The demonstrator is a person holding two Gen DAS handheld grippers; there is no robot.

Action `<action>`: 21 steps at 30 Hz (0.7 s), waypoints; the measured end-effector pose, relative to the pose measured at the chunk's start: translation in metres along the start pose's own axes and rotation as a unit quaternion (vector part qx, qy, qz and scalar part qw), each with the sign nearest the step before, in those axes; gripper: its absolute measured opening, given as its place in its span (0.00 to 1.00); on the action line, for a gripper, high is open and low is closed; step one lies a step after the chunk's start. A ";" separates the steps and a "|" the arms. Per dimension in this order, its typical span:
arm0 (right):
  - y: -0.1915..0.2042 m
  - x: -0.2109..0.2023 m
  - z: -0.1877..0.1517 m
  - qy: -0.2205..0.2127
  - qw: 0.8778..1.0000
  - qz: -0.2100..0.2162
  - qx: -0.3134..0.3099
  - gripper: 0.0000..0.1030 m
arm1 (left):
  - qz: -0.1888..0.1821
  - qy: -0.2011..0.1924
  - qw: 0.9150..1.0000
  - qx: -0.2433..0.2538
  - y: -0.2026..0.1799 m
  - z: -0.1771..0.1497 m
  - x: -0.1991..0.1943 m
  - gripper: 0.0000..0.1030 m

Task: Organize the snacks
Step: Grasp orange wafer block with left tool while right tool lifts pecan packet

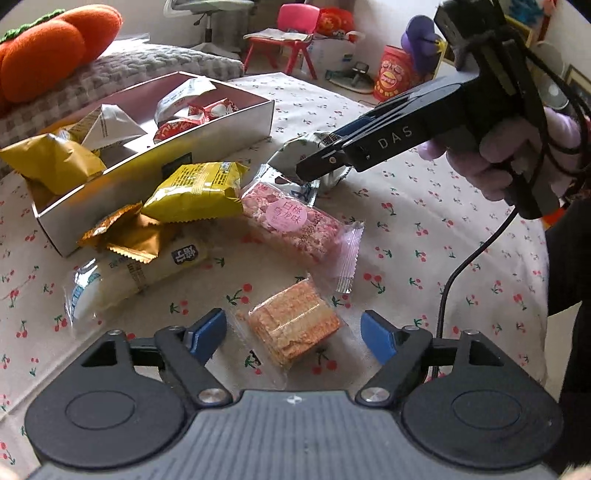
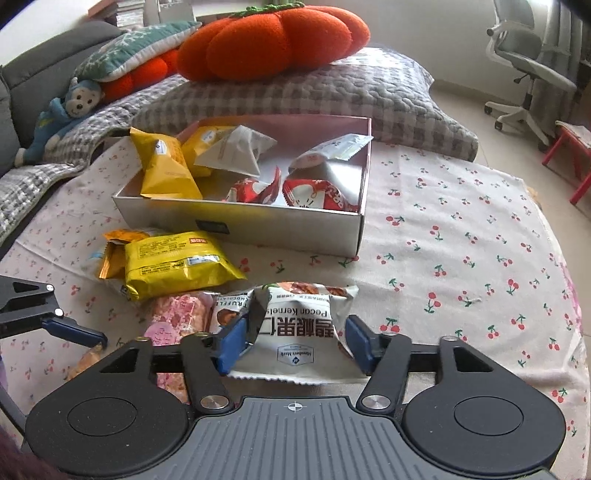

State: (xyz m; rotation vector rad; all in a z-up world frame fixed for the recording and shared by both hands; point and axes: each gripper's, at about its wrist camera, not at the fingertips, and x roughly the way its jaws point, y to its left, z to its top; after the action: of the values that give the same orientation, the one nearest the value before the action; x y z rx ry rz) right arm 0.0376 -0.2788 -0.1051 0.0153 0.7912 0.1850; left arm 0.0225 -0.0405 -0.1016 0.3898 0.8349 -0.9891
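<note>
My left gripper [image 1: 291, 338] is open over the cherry-print cloth, and an orange cracker packet [image 1: 295, 326] lies between its blue pads [image 1: 207, 338] with a gap on each side. My right gripper [image 2: 295, 343] is shut on a white pecan kernels packet [image 2: 299, 325], which is crumpled at the left pad; the left wrist view shows the same gripper [image 1: 321, 166] on that packet [image 1: 295, 153]. An open silver box [image 2: 240, 216] behind holds yellow, white and red packets. Loose on the cloth lie a yellow packet [image 1: 195, 192], a pink bar [image 1: 291, 221], a gold packet [image 1: 125, 232] and a white roll packet [image 1: 136, 273].
An orange pumpkin cushion [image 2: 273, 40] rests on a grey checked pillow [image 2: 314, 96] behind the box. A black cable [image 1: 454, 280] hangs from the right gripper across the cloth. Beyond the table stand a red child's chair [image 1: 291, 33] and an office chair [image 2: 524, 66].
</note>
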 end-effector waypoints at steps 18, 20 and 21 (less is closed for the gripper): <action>-0.006 0.006 0.002 0.003 1.000 -0.026 0.018 0.44 | 0.066 -0.016 0.998 -0.016 0.003 0.004 0.000 0.56; -0.006 0.005 0.001 0.001 0.999 -0.035 0.013 0.42 | 0.085 -0.020 0.996 -0.024 0.005 0.002 -0.002 0.56; -0.007 0.004 0.000 0.001 0.999 -0.039 0.012 0.42 | 0.093 -0.022 0.995 -0.032 0.007 0.001 -0.002 0.56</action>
State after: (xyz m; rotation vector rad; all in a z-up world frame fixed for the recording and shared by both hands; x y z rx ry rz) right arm 0.0413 -0.2849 -0.1081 0.0071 0.7939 0.1025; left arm 0.0280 -0.0364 -0.0995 0.3825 0.7733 -0.7944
